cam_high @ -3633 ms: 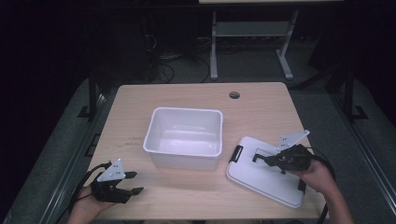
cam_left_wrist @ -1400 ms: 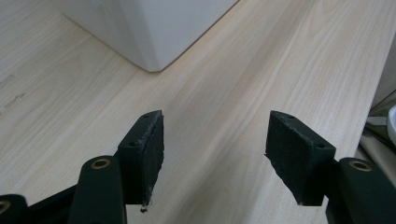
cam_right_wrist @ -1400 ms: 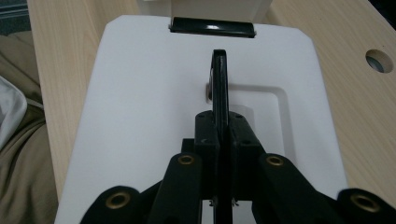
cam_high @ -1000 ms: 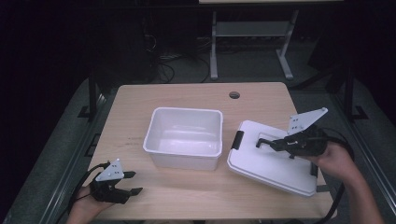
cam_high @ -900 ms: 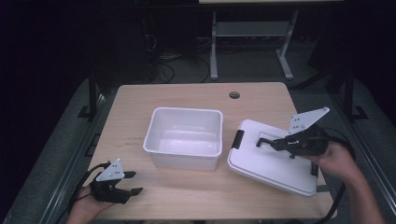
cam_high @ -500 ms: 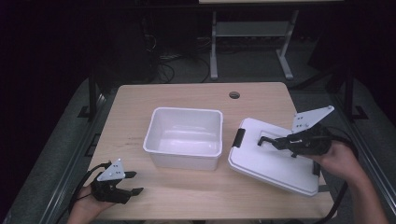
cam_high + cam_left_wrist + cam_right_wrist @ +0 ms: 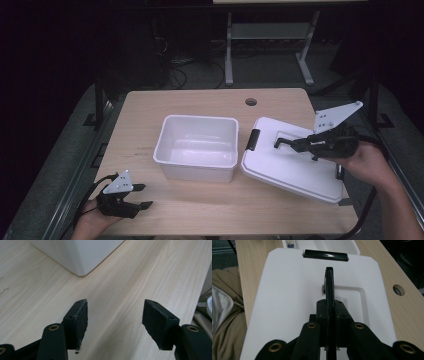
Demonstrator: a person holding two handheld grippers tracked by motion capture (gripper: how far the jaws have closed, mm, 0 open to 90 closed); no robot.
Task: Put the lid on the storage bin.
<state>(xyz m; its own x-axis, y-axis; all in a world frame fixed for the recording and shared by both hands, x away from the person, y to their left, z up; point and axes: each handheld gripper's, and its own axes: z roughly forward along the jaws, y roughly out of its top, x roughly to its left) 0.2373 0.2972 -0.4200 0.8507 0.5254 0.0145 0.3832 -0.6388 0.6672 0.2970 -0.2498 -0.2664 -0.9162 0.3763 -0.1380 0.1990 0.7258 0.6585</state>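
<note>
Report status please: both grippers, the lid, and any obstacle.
Right gripper shut on the handle of the white lid, lid tilted above the table. Left gripper open, holding nothing. White tub beside lid, path unobstructed.

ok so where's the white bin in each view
High view: white bin mid-table, left of the lid.
Left gripper view: bin corner at top left.
Right gripper view: bin along the top edge, beyond the lid's black latch.
Shared landmark: the light wood table.

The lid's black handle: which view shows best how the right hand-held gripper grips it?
The right gripper view: the right hand-held gripper is clamped on the upright black handle at the lid's centre. The high view shows the handle small, from the side.
</note>
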